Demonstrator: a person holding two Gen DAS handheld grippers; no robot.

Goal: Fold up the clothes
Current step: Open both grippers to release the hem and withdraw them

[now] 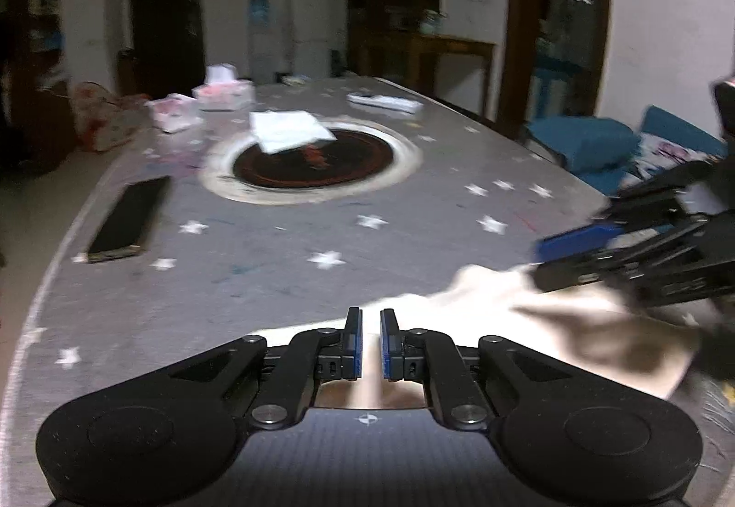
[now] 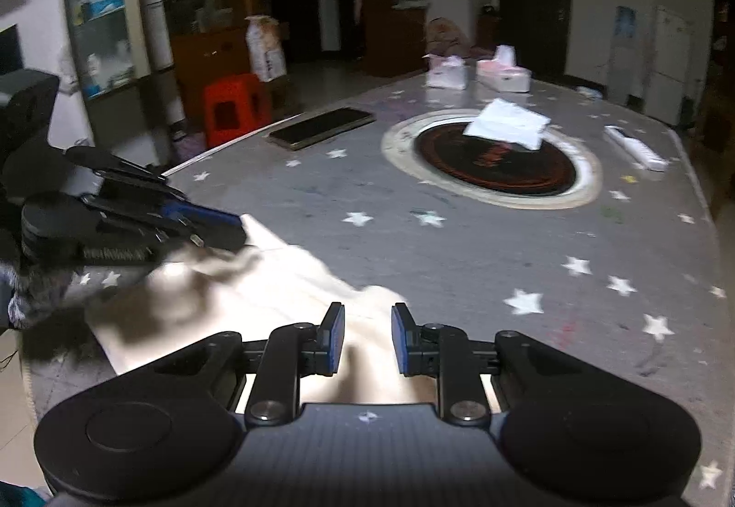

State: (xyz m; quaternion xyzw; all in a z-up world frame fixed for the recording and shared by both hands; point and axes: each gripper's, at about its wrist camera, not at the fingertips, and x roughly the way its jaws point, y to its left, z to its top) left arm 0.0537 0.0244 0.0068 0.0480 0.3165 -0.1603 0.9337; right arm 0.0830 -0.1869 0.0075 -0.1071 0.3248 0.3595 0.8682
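Both grippers hover over the cream garment (image 1: 528, 318): left gripper (image 1: 371, 344) jaws nearly closed on nothing, right gripper (image 2: 367, 339) jaws open.

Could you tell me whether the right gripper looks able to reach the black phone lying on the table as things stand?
Probably yes. The right gripper is open over the cream garment, and the black phone lies farther off to its left with only bare starred tablecloth between.

No legible text anywhere — blur, dim light.
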